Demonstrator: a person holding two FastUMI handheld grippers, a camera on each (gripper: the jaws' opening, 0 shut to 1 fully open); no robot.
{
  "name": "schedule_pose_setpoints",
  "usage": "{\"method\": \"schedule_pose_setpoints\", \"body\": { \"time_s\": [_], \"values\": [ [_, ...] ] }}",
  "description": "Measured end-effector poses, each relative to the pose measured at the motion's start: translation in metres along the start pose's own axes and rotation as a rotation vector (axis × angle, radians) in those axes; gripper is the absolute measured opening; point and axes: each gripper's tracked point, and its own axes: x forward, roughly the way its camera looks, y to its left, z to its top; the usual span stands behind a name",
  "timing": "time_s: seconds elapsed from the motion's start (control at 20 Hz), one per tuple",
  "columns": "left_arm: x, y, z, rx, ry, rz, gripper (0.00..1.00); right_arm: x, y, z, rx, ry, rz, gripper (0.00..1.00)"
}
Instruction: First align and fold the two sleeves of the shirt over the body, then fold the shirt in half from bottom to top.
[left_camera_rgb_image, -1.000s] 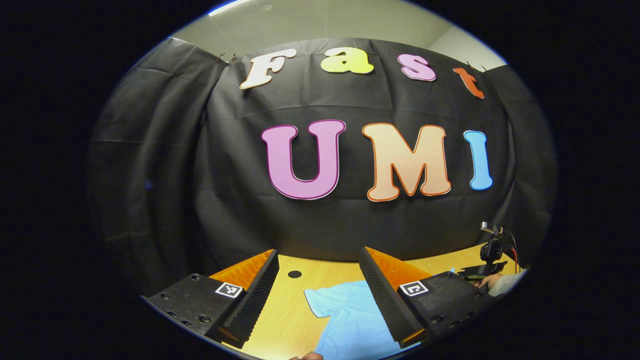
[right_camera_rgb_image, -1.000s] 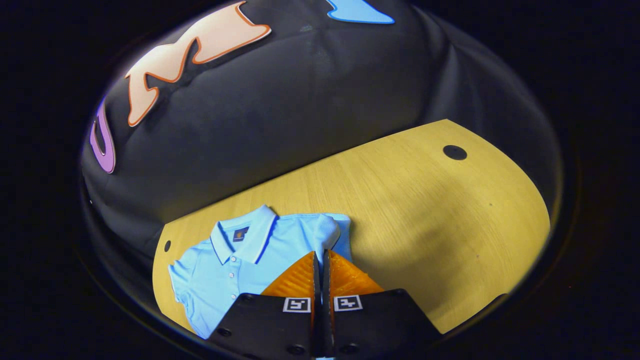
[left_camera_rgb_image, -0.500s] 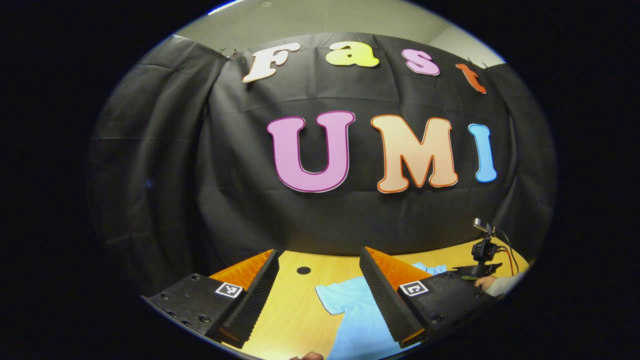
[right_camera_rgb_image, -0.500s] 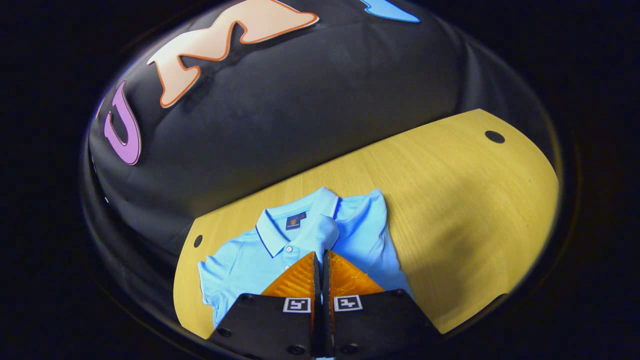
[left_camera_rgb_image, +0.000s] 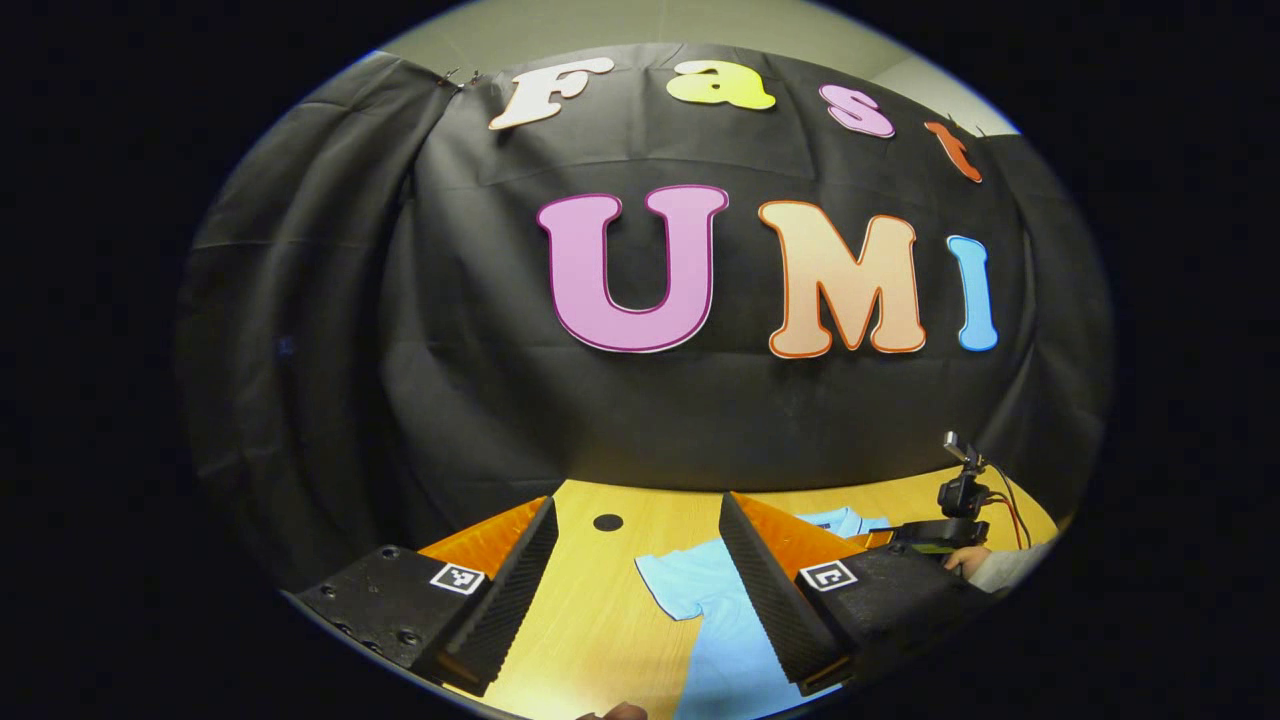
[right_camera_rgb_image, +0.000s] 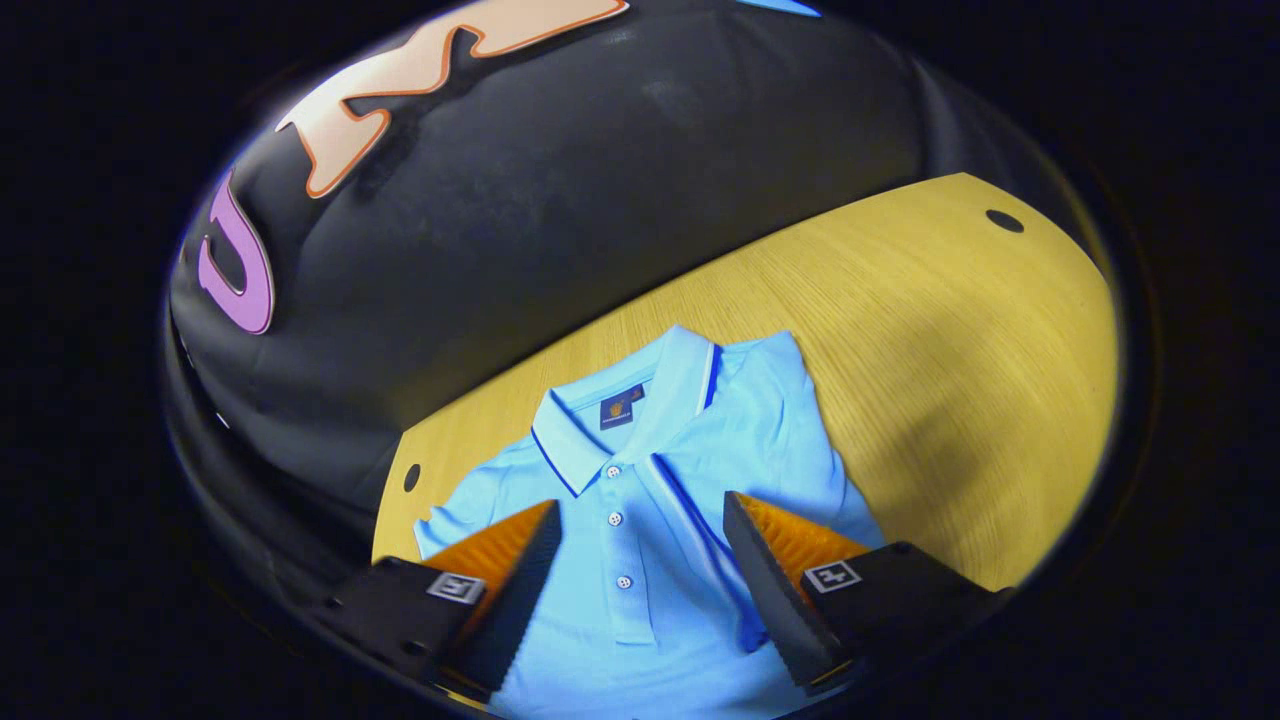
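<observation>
Right gripper (right_camera_rgb_image: 640, 520) spread wide, empty, above the shirt (right_camera_rgb_image: 650, 470) — left gripper (left_camera_rgb_image: 640, 520) open too.

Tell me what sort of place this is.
Most likely a recording booth for manipulation data: a black cloth backdrop hangs behind a wooden table where a light blue polo shirt lies, with a small camera on a stand.

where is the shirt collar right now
In the right gripper view the collar sits at the far end of the shirt, nearest the black cloth wall, on the wooden table, beyond the open right gripper.
</observation>
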Motion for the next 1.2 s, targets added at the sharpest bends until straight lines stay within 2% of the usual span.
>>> {"method": "schedule_pose_setpoints", "body": {
  "time_s": [0.2, 0.4, 0.6, 0.85, 1.2],
  "values": [
    [0.019, -0.011, -0.023, -0.049, 0.051, -0.023, 0.98, -0.036, 0.001, 0.016, -0.128, -0.084, 0.0, 0.98],
    [0.046, -0.023, -0.047, -0.045, 0.088, -0.033, 0.98, -0.083, -0.006, 0.019, -0.21, -0.132, 0.007, 0.98],
    [0.076, -0.039, -0.076, -0.055, 0.152, -0.052, 0.98, -0.126, -0.033, 0.009, -0.281, -0.129, -0.032, 0.98],
    [0.109, -0.056, -0.108, -0.098, 0.223, -0.073, 0.98, -0.169, -0.076, -0.002, -0.272, -0.131, -0.117, 0.98],
    [0.163, -0.045, -0.18, -0.15, 0.369, 0.013, 0.98, -0.198, -0.102, -0.015, -0.301, -0.129, -0.173, 0.98]
  ]
}}
